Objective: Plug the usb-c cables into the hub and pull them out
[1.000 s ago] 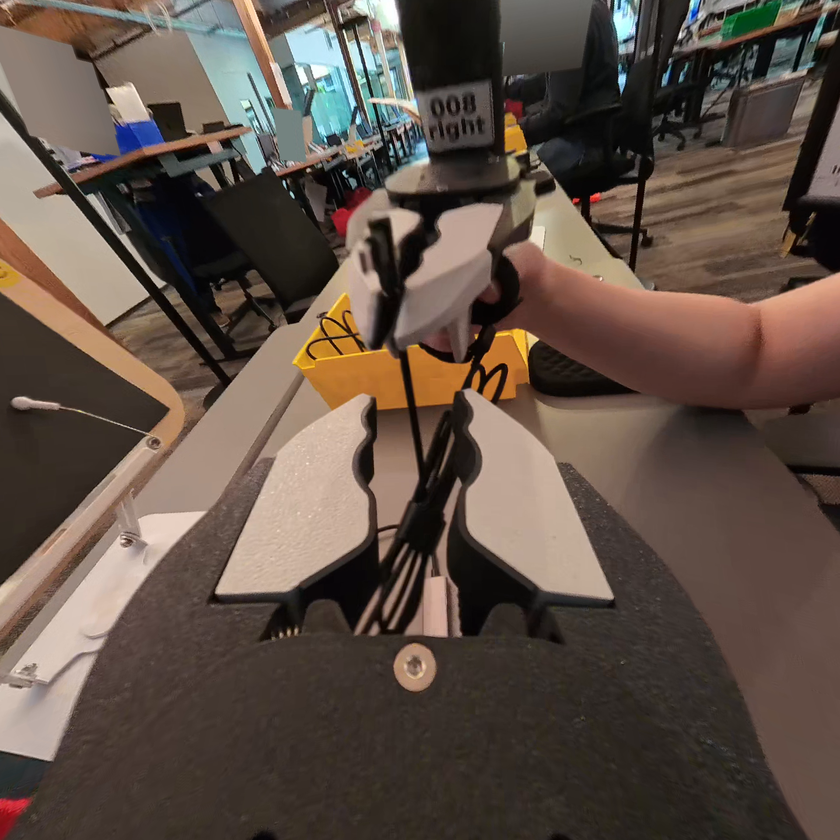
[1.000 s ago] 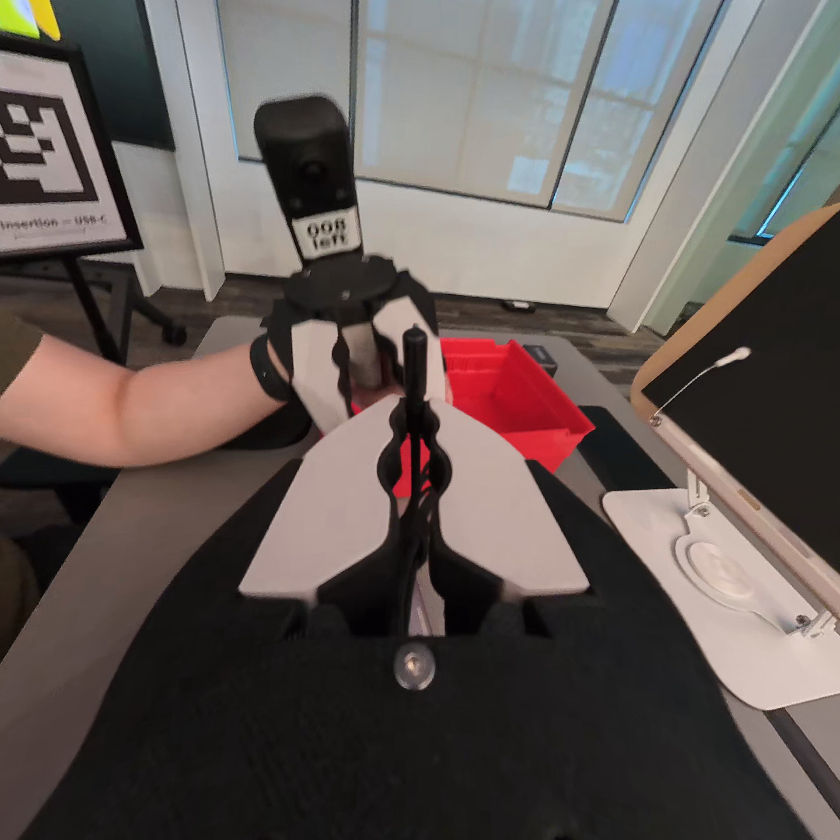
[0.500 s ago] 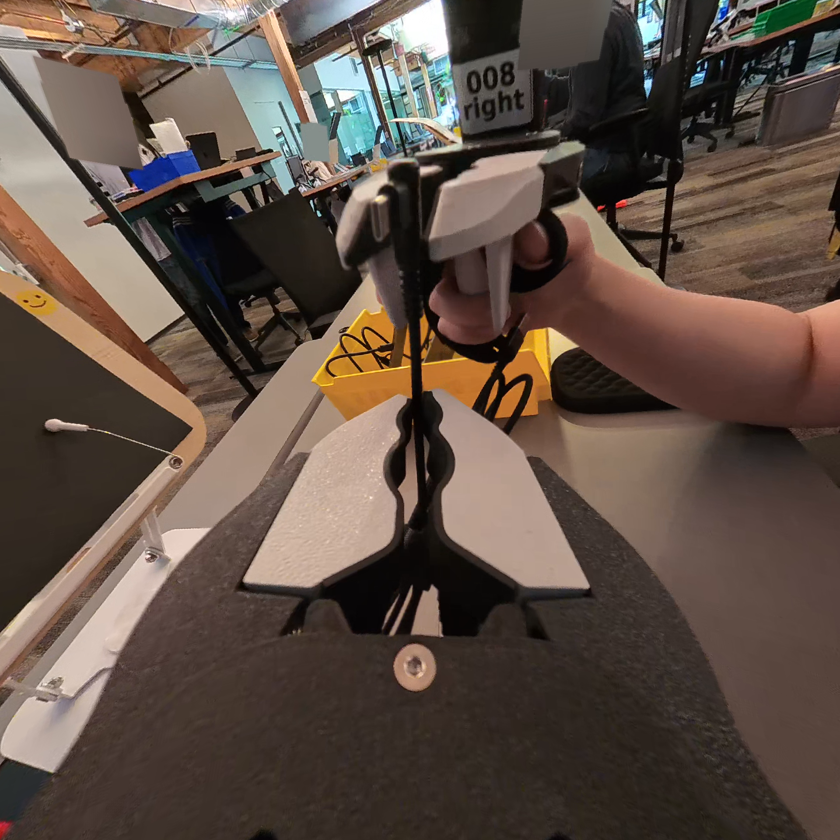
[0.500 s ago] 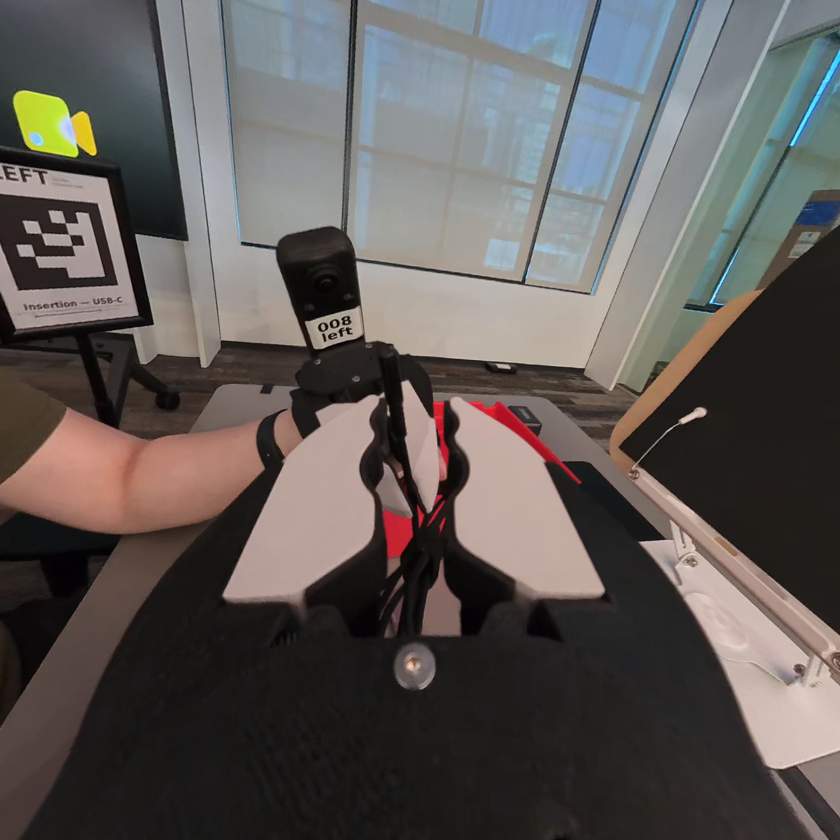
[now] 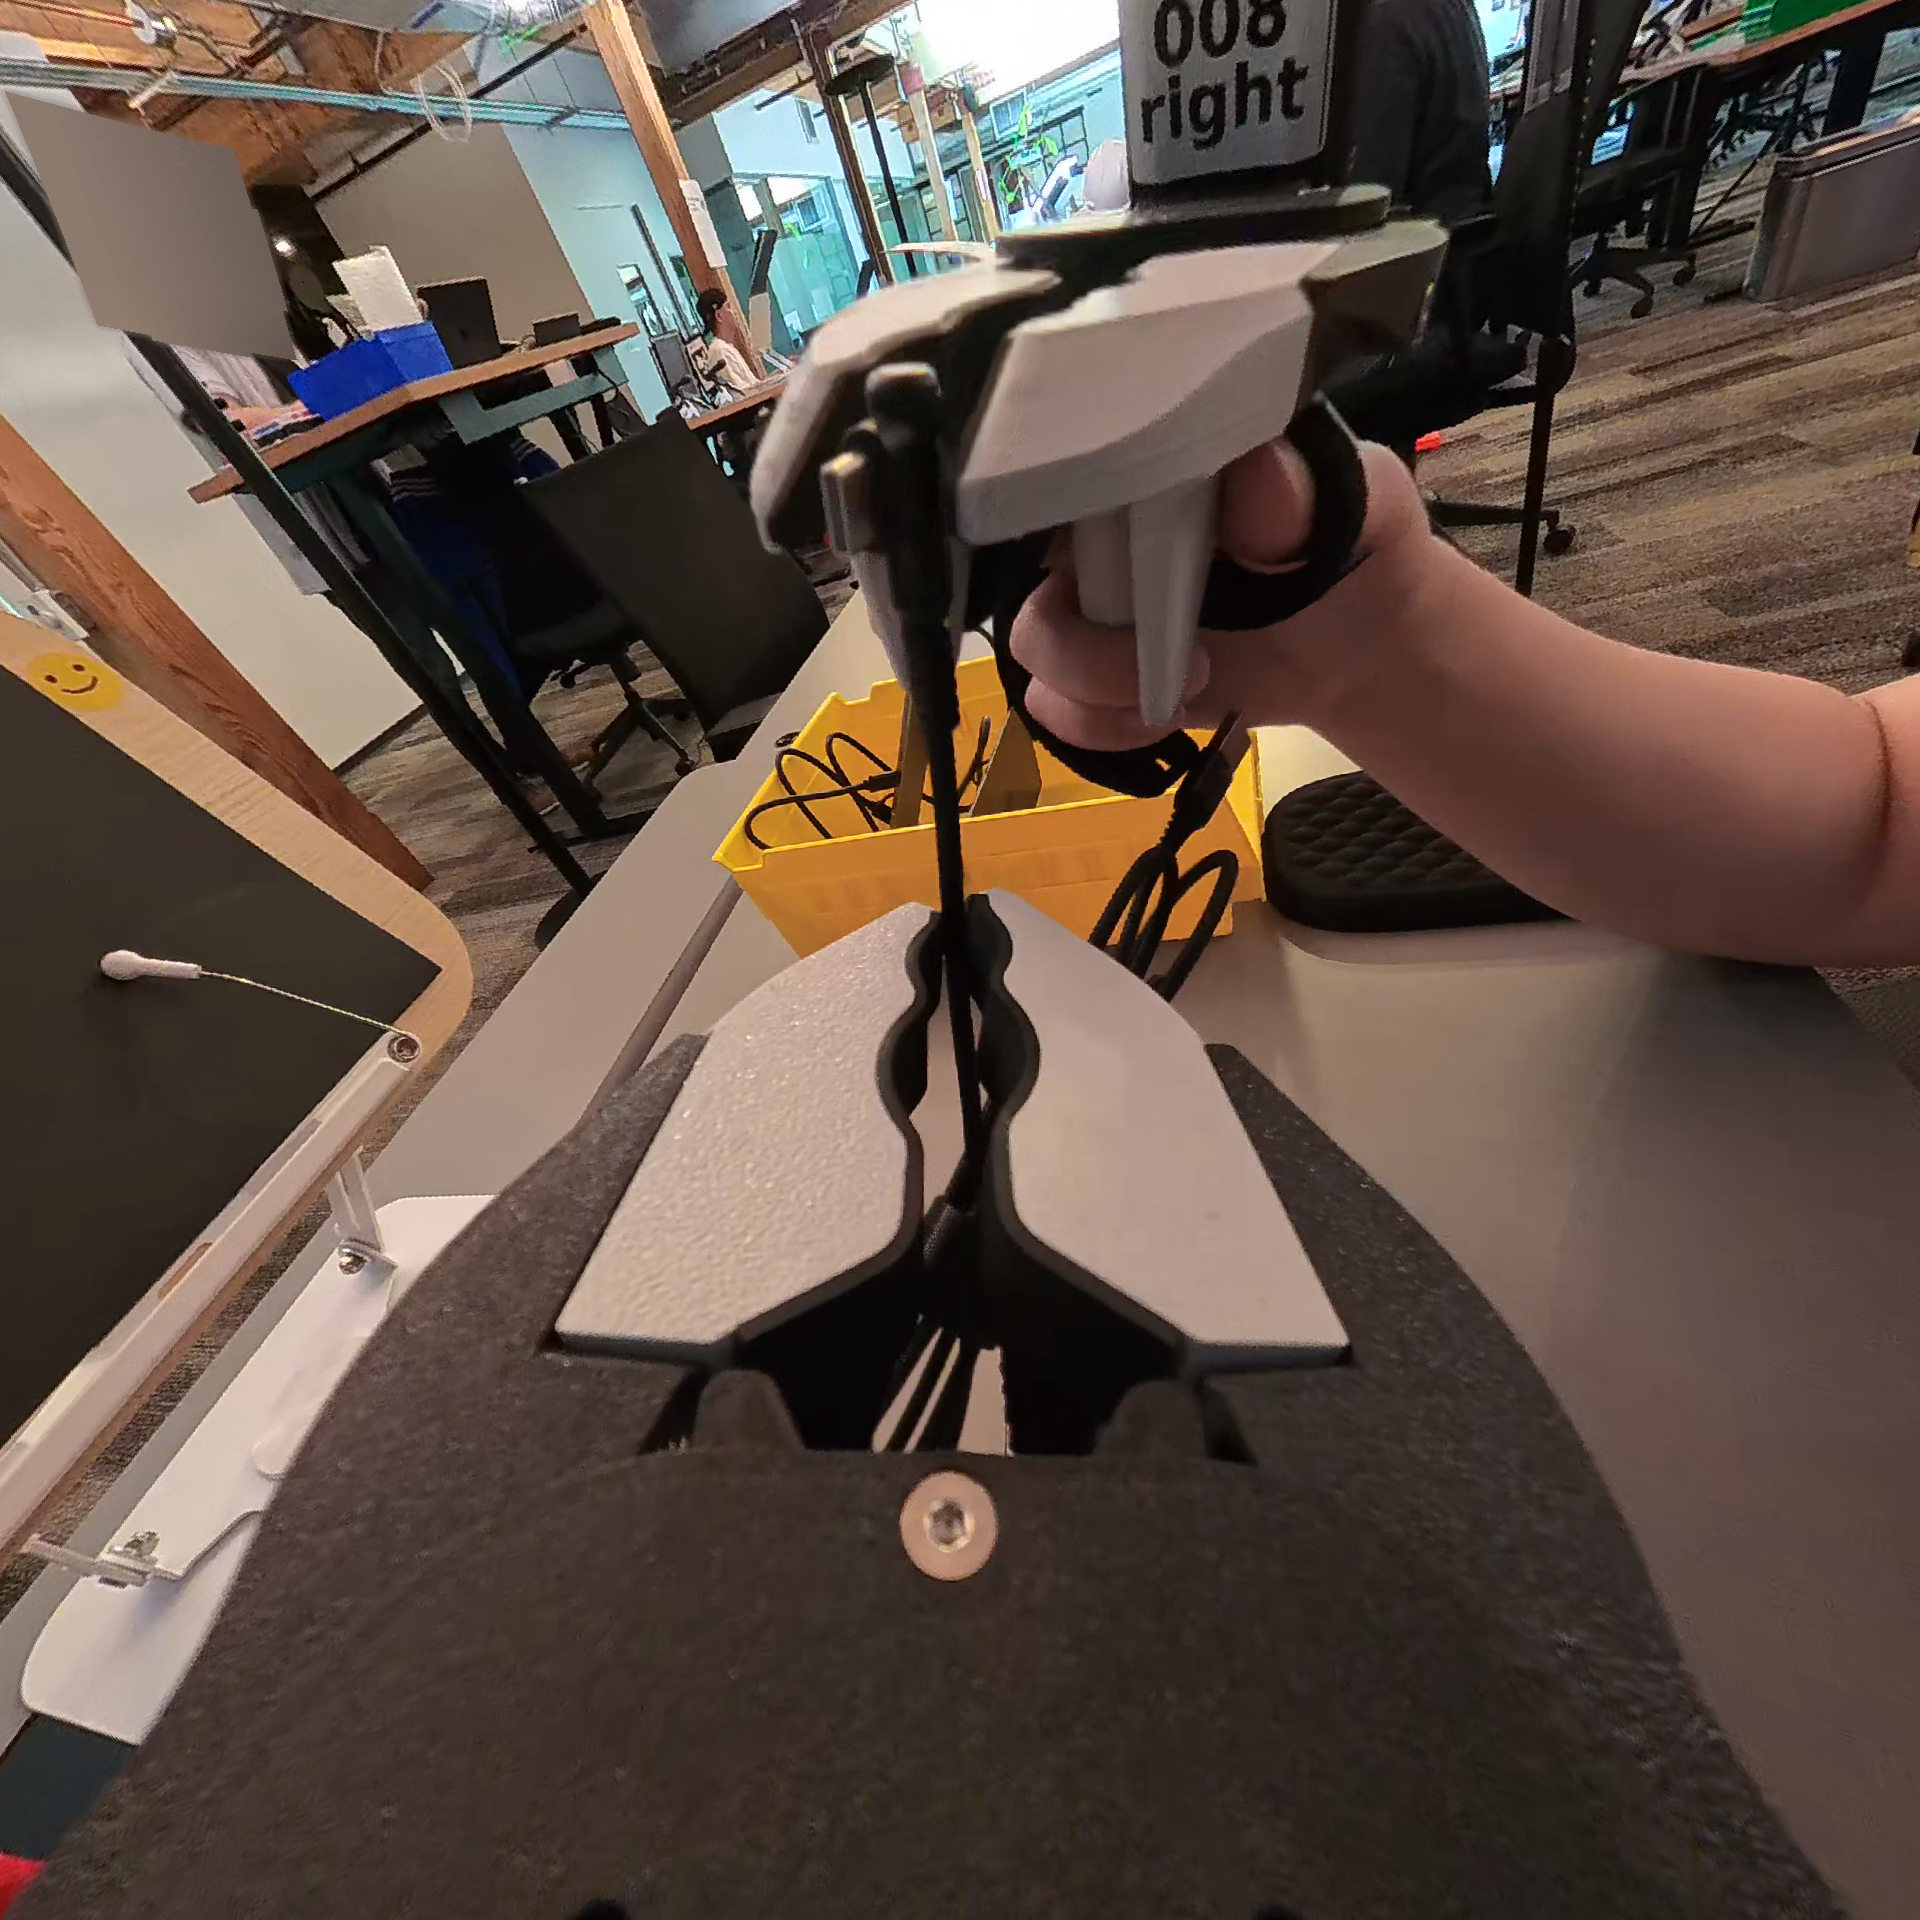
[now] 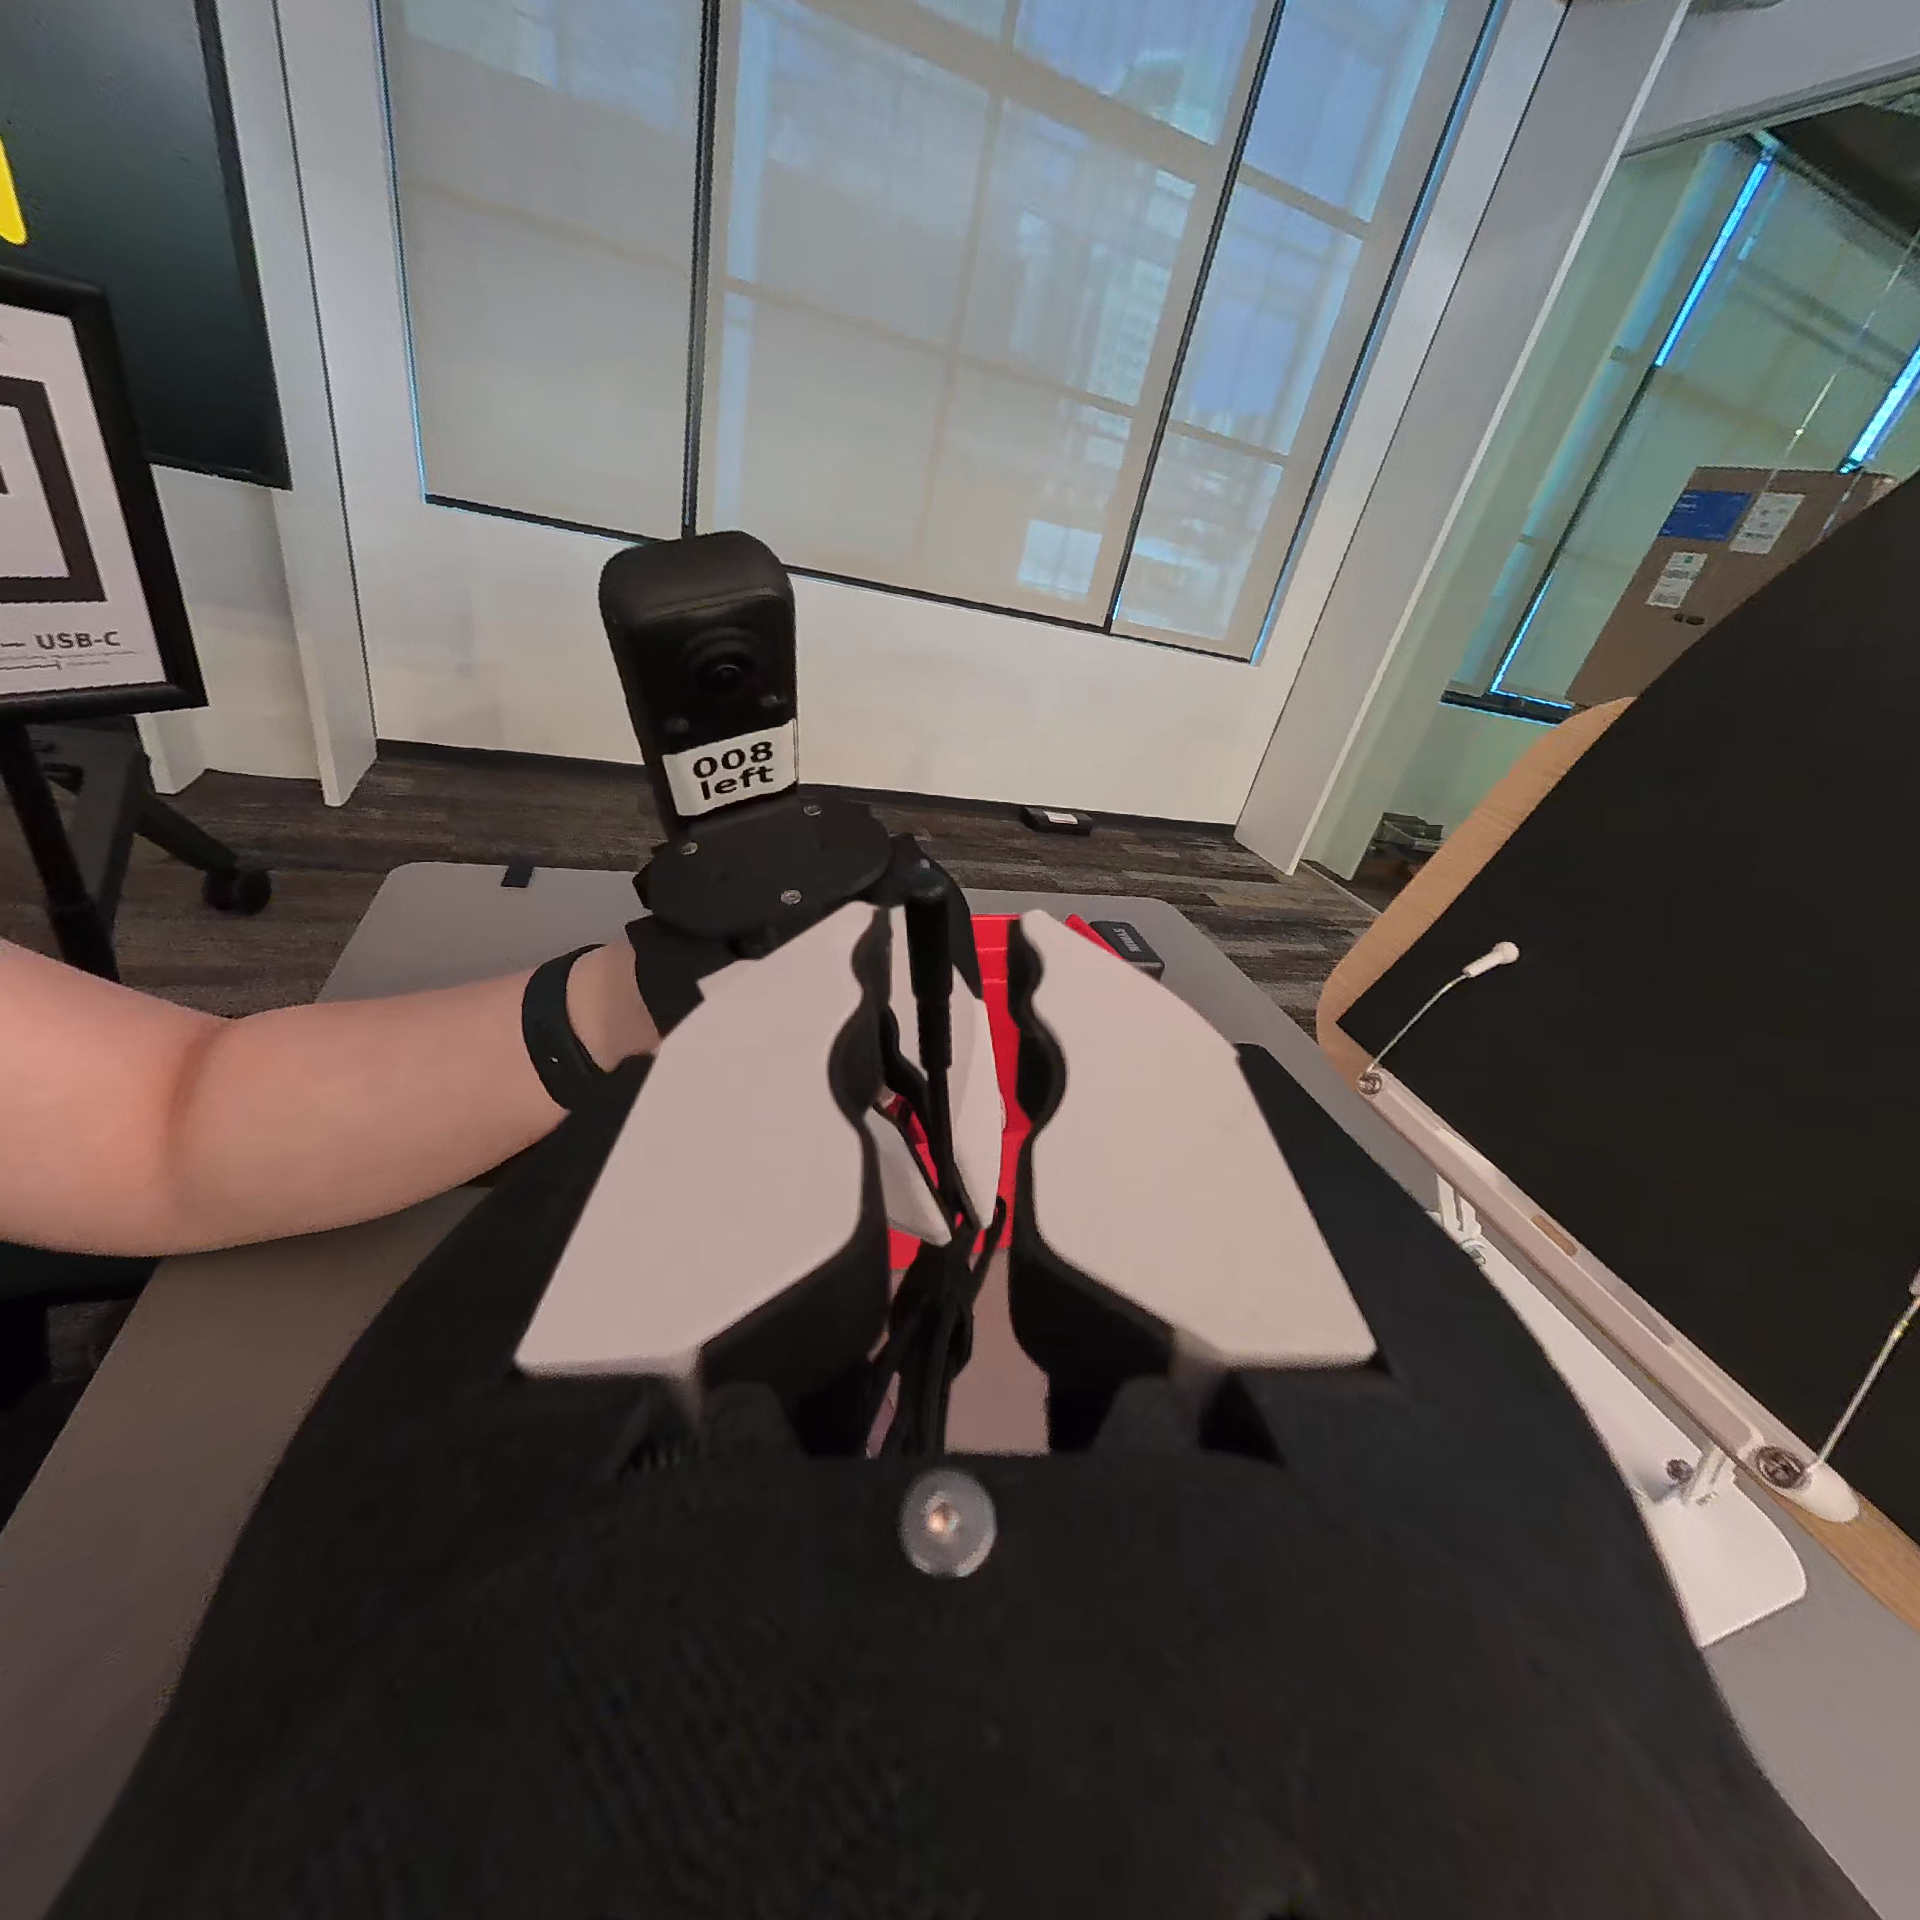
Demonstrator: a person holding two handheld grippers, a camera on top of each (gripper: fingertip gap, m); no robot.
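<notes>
My left gripper (image 5: 961, 925) is shut on a thin black USB-C cable (image 5: 951, 831). The cable runs up from the pads to its black plug (image 5: 902, 416). The plug stands between the fingers of my right gripper (image 5: 935, 499), which faces the left one at close range. In the right wrist view my right gripper (image 6: 951, 935) is open. The plug (image 6: 930, 966) stands in the gap with clear space on its right side. Behind it the left gripper's white fingertips (image 6: 971, 1132) pinch the cable. More black cable hangs down between the right gripper's fingers toward its base.
A yellow bin (image 5: 997, 862) with black cables stands behind, and a cable bundle (image 5: 1174, 914) hangs over its front. A black pad (image 5: 1382, 862) lies to its right. A red bin (image 6: 987, 961) and a small black device (image 6: 1132, 940) lie behind the left gripper. A black tilted board (image 6: 1662, 1091) stands on a white base. Left tips to right tips: about 7 cm.
My left gripper closed on the cable and stays shut. My right gripper opened off the plug and stays open around it. Both grippers rose and drew closer together.
</notes>
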